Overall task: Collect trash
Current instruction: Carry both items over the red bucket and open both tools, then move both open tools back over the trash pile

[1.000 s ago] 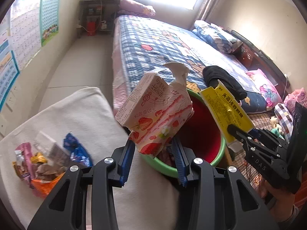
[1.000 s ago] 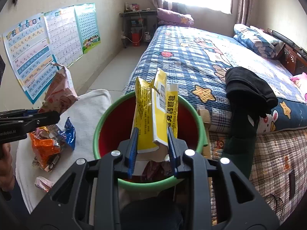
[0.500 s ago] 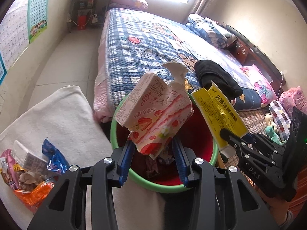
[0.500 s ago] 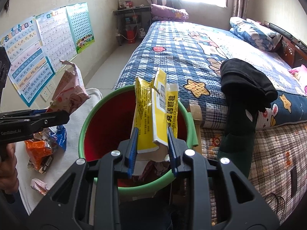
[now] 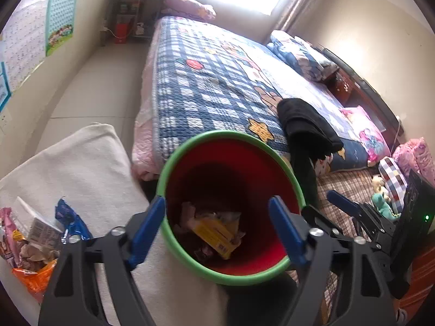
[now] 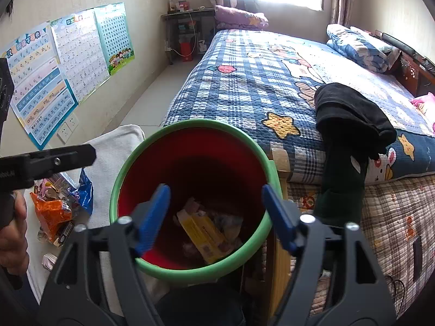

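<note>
While both grippers hang over the bin (image 5: 282, 163), their jaws are opening with nothing between them: the left gripper (image 5: 217, 228) and the right gripper (image 6: 216, 217) are both released and empty. Straight below them, on the bin's floor, lies a yellow packet (image 6: 202, 232) among crumpled wrappers, so this looks like the drop step of a two-handed load. More trash is left: a pile (image 6: 58, 206) of an orange bag, a blue wrapper and small cartons sits on the white cloth (image 5: 81, 168), off to the left of both grippers and nearer the left one. The next move calls for swinging left, coming down on one piece and closing on it.
</note>
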Demonstrator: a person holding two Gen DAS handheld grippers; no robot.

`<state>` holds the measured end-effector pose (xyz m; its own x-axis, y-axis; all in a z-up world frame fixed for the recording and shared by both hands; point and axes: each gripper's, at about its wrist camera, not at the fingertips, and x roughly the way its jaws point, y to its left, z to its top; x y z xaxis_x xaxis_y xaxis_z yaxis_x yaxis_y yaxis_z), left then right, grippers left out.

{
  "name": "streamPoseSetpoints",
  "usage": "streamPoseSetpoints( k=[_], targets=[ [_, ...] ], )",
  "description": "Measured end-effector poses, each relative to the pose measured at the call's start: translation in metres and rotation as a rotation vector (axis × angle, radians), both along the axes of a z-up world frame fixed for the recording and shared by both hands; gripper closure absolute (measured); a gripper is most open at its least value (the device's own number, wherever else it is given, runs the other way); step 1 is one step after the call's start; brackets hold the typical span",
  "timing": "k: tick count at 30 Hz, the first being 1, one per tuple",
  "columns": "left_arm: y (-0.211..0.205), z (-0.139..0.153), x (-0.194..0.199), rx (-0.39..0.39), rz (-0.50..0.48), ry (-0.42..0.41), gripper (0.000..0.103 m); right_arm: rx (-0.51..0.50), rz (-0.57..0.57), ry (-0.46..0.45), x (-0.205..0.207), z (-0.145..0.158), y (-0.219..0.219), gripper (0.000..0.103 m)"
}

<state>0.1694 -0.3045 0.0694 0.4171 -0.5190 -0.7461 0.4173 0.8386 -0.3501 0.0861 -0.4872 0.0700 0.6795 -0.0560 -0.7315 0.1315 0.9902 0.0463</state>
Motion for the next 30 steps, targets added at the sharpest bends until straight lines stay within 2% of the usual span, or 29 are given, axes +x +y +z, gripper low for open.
streamPoseSetpoints(
  k=[1, 3, 9, 16, 30],
  targets=[
    [0.002, 0.000, 0.000, 0.002, 0.006, -0.001, 0.020, -0.002, -0.002, -0.002, -0.001, 0.001, 0.001, 0.025],
    [0.007, 0.002, 0.000, 0.010, 0.023, -0.007, 0.016, -0.008, -0.005, -0.004, -0.002, 0.002, 0.003, 0.015],
    [0.029, 0.004, -0.007, 0.020, 0.057, -0.015, 0.009, -0.023, -0.001, -0.008, -0.007, 0.007, 0.014, 0.007],
    [0.066, 0.004, -0.024, 0.033, 0.100, -0.038, 0.008, -0.020, 0.045, -0.013, -0.013, 0.012, 0.042, 0.005],
    [0.178, -0.004, -0.057, 0.060, 0.240, -0.044, 0.008, -0.021, 0.193, -0.007, -0.014, 0.012, 0.134, 0.005]
  ],
)
